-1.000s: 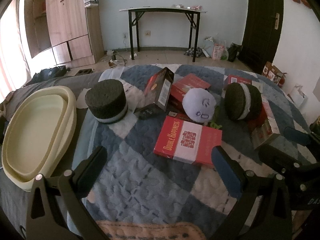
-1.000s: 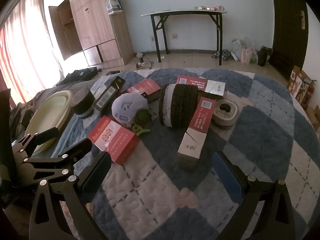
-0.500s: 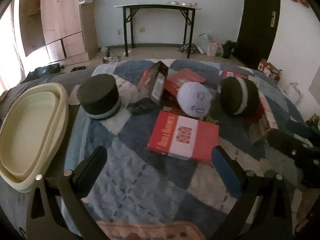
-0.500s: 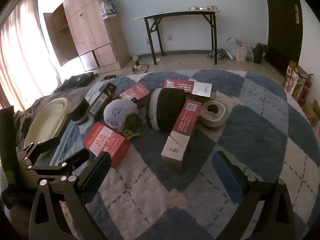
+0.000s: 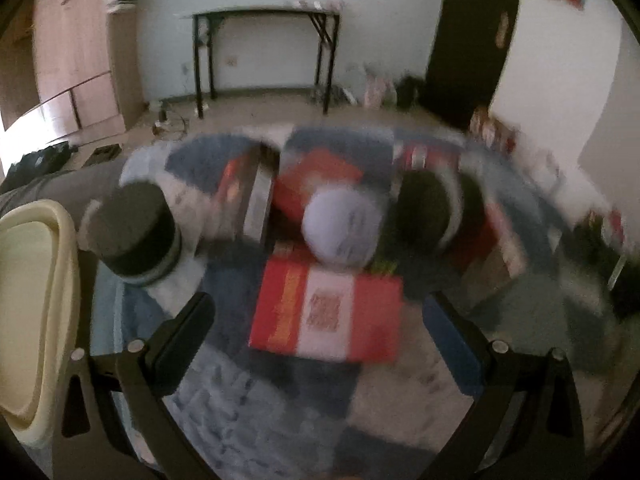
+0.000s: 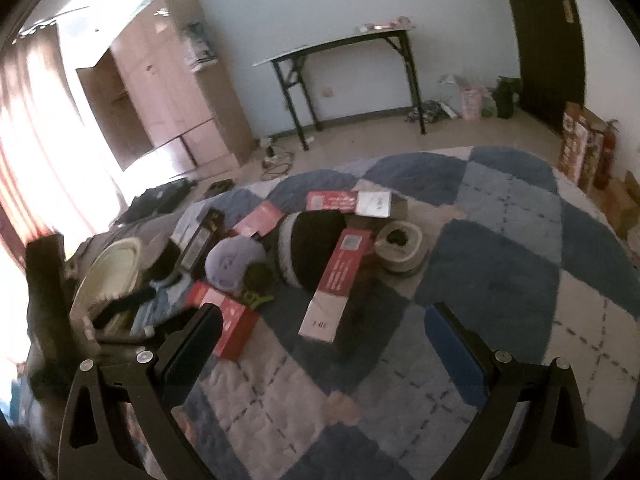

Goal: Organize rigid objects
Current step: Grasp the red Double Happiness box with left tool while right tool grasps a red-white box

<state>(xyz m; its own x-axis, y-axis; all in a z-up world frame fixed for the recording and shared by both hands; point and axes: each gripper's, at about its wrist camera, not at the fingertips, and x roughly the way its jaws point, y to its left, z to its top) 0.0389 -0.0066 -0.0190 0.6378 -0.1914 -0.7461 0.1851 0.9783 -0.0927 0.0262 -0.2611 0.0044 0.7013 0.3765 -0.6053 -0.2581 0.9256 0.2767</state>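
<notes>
A red and white box point(image 5: 326, 312) lies flat on the blue checked quilt just ahead of my left gripper point(image 5: 320, 332), which is open and empty. Behind the box are a lilac plush ball point(image 5: 344, 230), a dark round cushion point(image 5: 134, 232) and another dark cushion on its side point(image 5: 430, 210). The left wrist view is blurred. My right gripper point(image 6: 320, 340) is open and empty above the quilt. Ahead of it lies a long red and white box point(image 6: 340, 280), leaning on the dark cushion point(image 6: 310, 246). The left gripper point(image 6: 120, 308) shows at the left of the right wrist view.
A cream oval basin point(image 5: 28, 312) sits at the left edge of the bed. More red boxes point(image 6: 348, 202), a black box point(image 5: 256, 200) and a tape roll point(image 6: 400, 246) lie further back. A black folding table point(image 6: 340, 80) and a wooden wardrobe point(image 6: 160, 92) stand by the wall.
My left gripper has moved forward toward the flat red and white box, blurring its view. My right gripper has pulled back and up, so the objects look smaller and farther away.
</notes>
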